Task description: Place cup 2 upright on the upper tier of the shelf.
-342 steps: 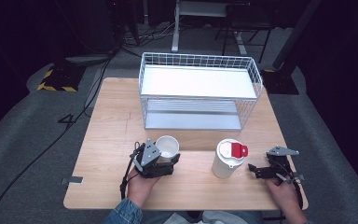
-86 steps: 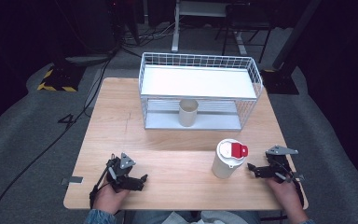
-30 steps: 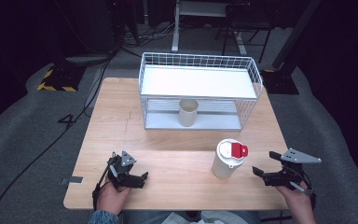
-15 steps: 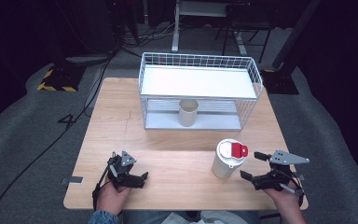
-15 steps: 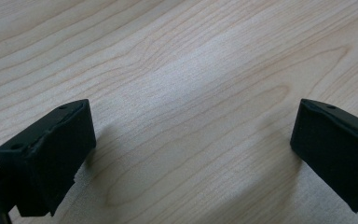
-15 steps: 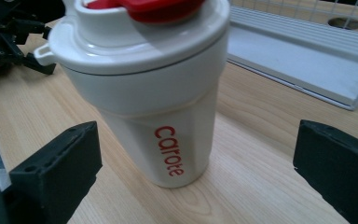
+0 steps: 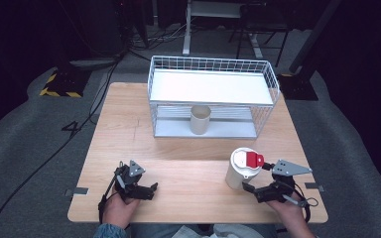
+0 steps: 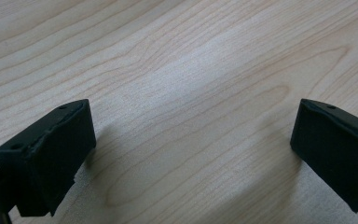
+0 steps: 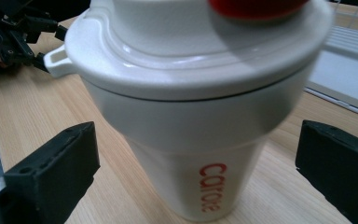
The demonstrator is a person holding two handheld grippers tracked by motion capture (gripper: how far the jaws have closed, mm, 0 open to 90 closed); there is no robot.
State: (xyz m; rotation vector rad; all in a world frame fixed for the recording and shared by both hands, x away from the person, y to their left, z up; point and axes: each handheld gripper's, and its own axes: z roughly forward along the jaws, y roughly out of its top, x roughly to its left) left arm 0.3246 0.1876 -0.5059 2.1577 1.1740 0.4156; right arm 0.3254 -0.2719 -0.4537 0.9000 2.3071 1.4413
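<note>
So the right tool (image 7: 252, 188) has slid in toward the white lidded cup (image 7: 242, 168) over the last second, and its jaws have just been opening — they're spread wide now with the cup's body sitting between them, pads not touching it yet. Looks to me like the grab is about to happen, probably to send it after the other one. The left tool (image 7: 148, 190) is parked near the front edge of the surface (image 7: 178, 168), jaws spread over bare wood, nothing in them.

The cup is smooth glossy plastic, tapered, with a stepped lid, a red cap and red lettering down the side. Pale wood grain on the surface. Further back — a white wire rack (image 7: 213, 99) with a plain beige cup (image 7: 200, 119) standing on its lower shelf.
</note>
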